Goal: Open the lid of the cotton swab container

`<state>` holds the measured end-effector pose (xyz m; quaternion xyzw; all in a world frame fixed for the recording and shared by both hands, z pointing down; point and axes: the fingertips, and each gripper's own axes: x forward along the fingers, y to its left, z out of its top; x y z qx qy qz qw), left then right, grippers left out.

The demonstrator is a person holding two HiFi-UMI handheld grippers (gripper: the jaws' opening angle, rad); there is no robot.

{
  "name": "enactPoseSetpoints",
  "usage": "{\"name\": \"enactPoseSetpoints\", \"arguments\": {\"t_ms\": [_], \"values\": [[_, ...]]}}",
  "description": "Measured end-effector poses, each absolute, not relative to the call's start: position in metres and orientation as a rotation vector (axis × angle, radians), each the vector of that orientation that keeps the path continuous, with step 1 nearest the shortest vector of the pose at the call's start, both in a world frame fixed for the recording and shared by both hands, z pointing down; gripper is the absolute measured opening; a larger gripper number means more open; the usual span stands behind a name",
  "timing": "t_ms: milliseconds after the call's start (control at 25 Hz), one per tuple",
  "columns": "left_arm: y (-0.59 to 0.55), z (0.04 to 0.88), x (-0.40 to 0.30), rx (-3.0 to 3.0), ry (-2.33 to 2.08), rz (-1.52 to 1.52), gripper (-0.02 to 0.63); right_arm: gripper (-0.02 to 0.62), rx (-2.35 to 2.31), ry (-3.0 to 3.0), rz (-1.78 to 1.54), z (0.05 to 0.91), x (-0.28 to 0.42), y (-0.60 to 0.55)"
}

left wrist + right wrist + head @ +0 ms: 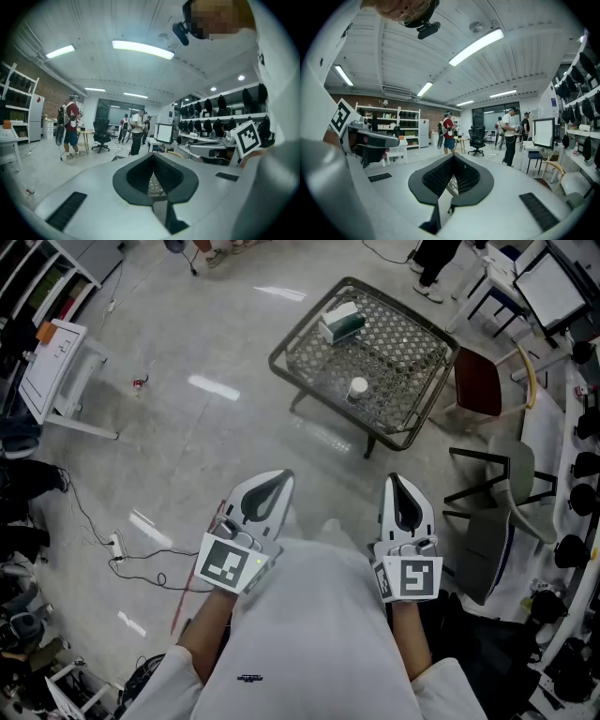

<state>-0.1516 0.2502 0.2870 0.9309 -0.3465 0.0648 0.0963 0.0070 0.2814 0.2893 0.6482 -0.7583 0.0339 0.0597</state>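
A small white round container (357, 388) stands on a wire-mesh table (412, 343), a few steps ahead of me on the floor. Both grippers are held close to my chest, far from the table. In the head view my left gripper (269, 486) and right gripper (401, 489) point forward, side by side. The left gripper (153, 155) has its jaws closed together with nothing between them. The right gripper (453, 158) is likewise shut and empty. A bit of mesh shows through the slit of each pair of jaws.
A green and white box (339, 322) lies at the table's far side. A red-seated chair (480, 382) and grey chairs (508, 486) stand to the right. Cables (141, 559) trail on the floor at left, near a whiteboard (52, 357). People (448, 132) stand farther off.
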Motion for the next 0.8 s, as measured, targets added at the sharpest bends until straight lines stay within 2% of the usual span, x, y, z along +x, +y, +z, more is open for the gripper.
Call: {"name": "enactPoseSetpoints", "arguments": {"t_ms": [440, 800], "values": [[0.28, 0.292, -0.076, 2.749, -1.01, 0.22, 0.002, -0.005, 1.997, -2.278, 0.157, 0.304, 0.077, 0.305], [0.286, 0.312, -0.052, 2.69, -1.034, 0.24, 0.002, -0.005, 1.937, -2.333, 0.22, 0.317, 0.1, 0.301]]}}
